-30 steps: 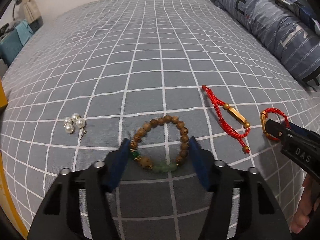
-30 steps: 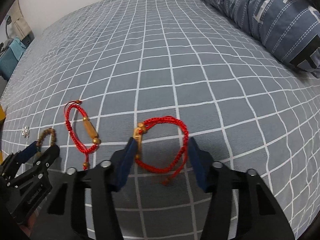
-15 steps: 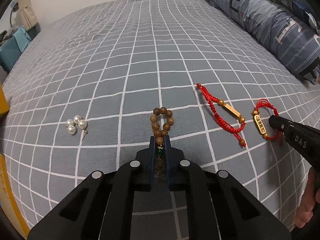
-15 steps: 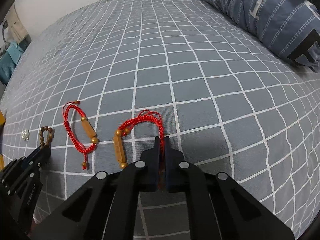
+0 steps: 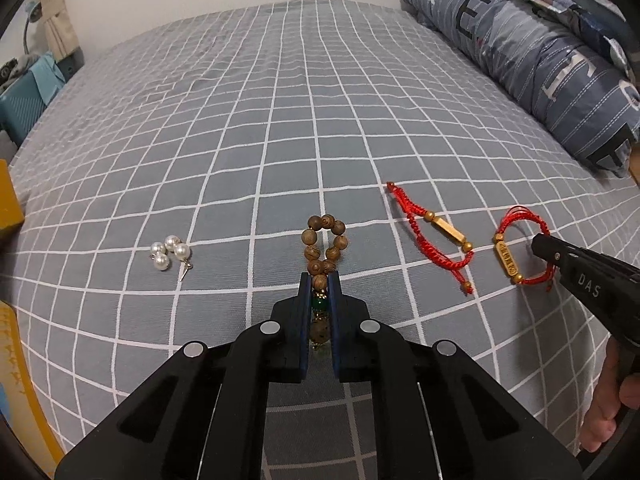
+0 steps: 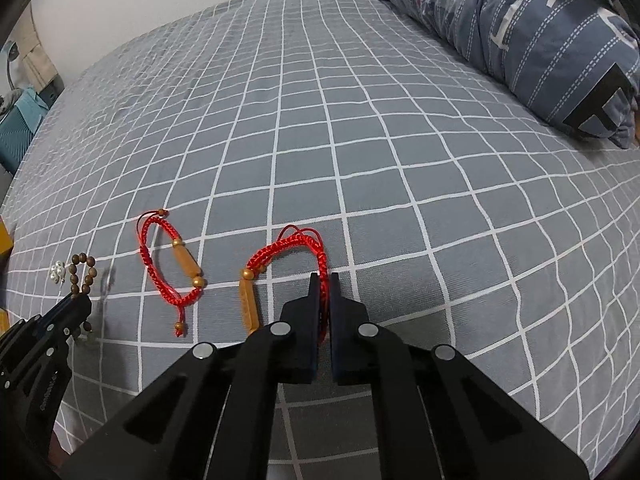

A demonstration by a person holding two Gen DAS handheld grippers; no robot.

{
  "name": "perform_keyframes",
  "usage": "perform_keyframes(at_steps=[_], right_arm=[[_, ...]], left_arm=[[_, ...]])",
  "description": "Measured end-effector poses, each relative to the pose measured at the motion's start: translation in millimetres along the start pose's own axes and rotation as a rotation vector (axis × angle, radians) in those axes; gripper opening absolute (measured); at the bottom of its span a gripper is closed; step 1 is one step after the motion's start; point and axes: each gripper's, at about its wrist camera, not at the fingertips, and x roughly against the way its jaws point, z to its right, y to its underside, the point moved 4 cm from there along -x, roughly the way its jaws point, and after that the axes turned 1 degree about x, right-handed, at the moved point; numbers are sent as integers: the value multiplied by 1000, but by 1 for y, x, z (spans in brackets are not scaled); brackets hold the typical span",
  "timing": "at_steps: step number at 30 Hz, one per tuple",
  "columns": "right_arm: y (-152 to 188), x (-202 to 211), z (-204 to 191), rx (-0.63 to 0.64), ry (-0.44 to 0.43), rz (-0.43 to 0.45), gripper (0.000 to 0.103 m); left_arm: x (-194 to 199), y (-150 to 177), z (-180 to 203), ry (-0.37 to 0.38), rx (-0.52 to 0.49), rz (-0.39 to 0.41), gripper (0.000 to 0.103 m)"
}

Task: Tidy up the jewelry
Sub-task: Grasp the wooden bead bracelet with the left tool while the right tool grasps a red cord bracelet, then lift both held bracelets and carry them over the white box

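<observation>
My left gripper (image 5: 320, 280) is shut on a wooden bead bracelet (image 5: 325, 240) with green beads, squeezed into a narrow loop on the grey checked bedspread. My right gripper (image 6: 325, 278) is shut on the cord of a red string bracelet (image 6: 288, 246) with a gold bar charm; this bracelet also shows in the left wrist view (image 5: 516, 252). A second red string bracelet (image 5: 434, 236) with a gold bar lies between them; it also shows in the right wrist view (image 6: 168, 264). Pearl earrings (image 5: 170, 254) lie to the left.
A blue folded duvet (image 5: 540, 56) runs along the right side of the bed. A yellow box edge (image 5: 8, 200) sits at the far left. A teal item (image 5: 24, 96) stands beyond the bed's left edge.
Both grippers were open around their bracelets a second ago and have closed on them. The bead bracelet and the red bracelet are now pinched into narrow loops.
</observation>
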Motion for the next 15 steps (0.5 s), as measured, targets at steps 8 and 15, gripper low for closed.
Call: perform_keyframes(at_steps=[8, 15], right_arm=[[-1, 6, -1, 7, 2, 12, 3], [1, 18, 0, 0, 5, 31, 3]], left_arm=[[15, -4, 0, 6, 2, 25, 7], [28, 0, 1, 9, 6, 37, 7]])
